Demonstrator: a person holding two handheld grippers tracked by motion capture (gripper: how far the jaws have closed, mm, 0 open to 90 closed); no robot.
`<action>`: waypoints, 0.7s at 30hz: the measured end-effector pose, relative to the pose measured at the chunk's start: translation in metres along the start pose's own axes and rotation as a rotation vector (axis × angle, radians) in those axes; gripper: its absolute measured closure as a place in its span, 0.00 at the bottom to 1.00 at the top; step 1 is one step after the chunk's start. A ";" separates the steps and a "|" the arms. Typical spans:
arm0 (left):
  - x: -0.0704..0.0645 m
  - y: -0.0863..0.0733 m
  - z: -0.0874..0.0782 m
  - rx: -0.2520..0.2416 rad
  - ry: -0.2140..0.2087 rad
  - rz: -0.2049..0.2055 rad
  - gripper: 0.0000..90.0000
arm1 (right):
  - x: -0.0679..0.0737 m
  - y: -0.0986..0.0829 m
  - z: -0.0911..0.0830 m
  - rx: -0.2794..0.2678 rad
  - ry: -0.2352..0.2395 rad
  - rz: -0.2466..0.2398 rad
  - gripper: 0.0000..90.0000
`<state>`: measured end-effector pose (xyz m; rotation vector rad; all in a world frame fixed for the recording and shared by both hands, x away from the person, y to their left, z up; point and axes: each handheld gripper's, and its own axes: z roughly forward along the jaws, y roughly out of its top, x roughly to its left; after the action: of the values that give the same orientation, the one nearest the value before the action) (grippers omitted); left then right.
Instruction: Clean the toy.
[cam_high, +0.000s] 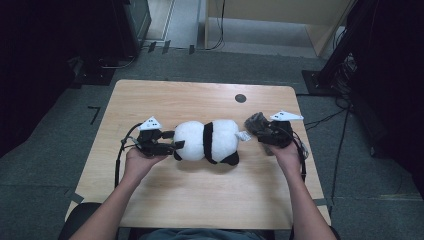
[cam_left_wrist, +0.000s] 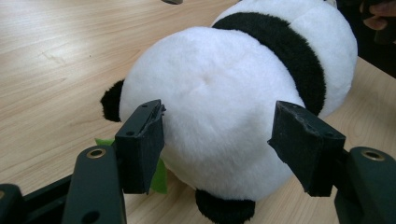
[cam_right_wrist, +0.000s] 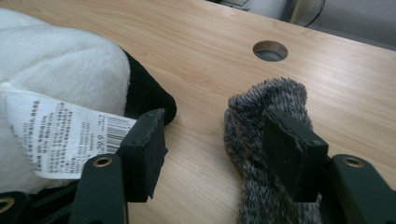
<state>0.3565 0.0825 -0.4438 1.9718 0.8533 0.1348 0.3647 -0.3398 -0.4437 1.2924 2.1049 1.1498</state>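
**Plush panda: handling properties and jaw status**

The black-and-white plush panda toy (cam_high: 207, 141) lies on its side at the middle of the light wooden bench (cam_high: 200, 200), between the two grippers. Judged from its pile and rounded form, it is light, soft and compressible, neither fragile nor slippery; the fur should give good friction, but the body will deform under pressure. A wide grip across the white rounded end, or a narrower grip on a black limb, looks most secure.

The left gripper (cam_high: 174, 140) is at the panda's white end. In the left gripper view its jaws stand wide open on either side of that end, close to the fur; contact cannot be confirmed. A green tag (cam_left_wrist: 159, 176) shows beneath the toy.

The right gripper (cam_high: 257, 132) is at the opposite end, near the white printed label (cam_right_wrist: 60, 135) sewn to the toy. Its jaws are wide open. One stands in front of the label; the other is against a grey knitted fabric piece (cam_right_wrist: 261, 140) lying on the bench, not clamped on it.
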 end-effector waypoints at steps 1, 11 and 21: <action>0.000 0.000 0.000 0.000 0.000 0.000 0.38 | -0.002 -0.001 0.002 -0.003 0.004 0.001 0.45; 0.000 -0.001 0.000 0.005 0.000 0.002 0.38 | -0.027 -0.006 0.016 0.007 -0.072 0.032 0.45; -0.002 -0.003 0.000 -0.004 -0.005 -0.005 0.37 | -0.044 -0.020 0.029 0.066 -0.073 0.075 0.50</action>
<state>0.3537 0.0825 -0.4460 1.9658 0.8540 0.1285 0.3953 -0.3704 -0.4802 1.4322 2.0733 1.0543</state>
